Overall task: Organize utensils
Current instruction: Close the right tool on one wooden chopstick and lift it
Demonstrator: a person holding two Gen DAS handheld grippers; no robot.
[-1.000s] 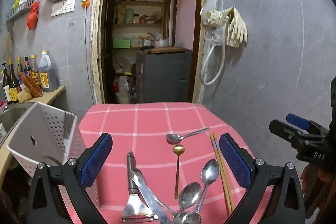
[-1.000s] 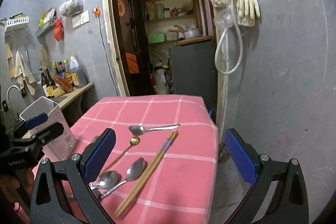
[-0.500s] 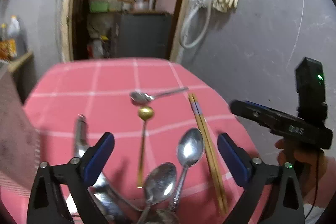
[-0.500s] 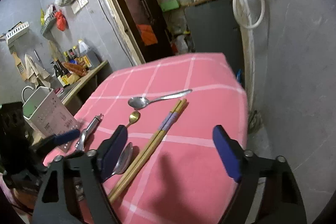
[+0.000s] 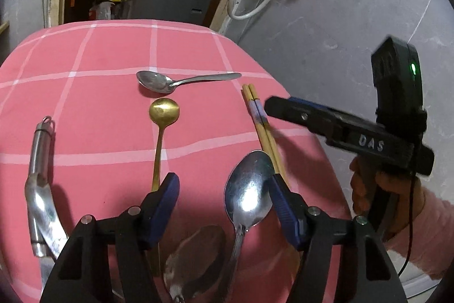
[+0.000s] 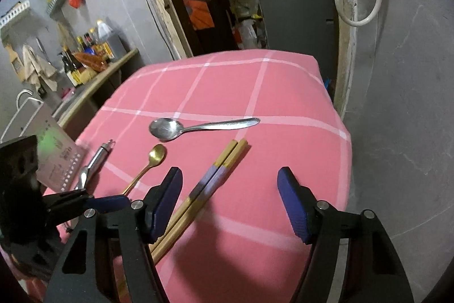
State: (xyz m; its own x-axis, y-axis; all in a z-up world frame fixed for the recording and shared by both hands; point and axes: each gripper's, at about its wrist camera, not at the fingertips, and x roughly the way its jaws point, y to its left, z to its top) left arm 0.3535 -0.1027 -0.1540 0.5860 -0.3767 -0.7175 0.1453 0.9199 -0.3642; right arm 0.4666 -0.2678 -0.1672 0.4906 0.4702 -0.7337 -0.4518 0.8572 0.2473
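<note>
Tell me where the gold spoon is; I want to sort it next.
The gold spoon lies mid-table in the left wrist view, bowl just below the silver spoon, left of the chopsticks.

On the tablecloth (image 5: 107,53) a spoon (image 5: 181,81) is laid crosswise at the far side. Just before its bowl a small spoon (image 5: 163,115) is laid lengthwise. To the right the chopsticks (image 5: 259,121) are set side by side; to the left a peeler (image 5: 39,161) is placed. Nearest, a large spoon (image 5: 249,189) is found beside the chopsticks.

Glossy metal spoon (image 5: 249,189), wooden chopsticks (image 6: 210,183)
</note>
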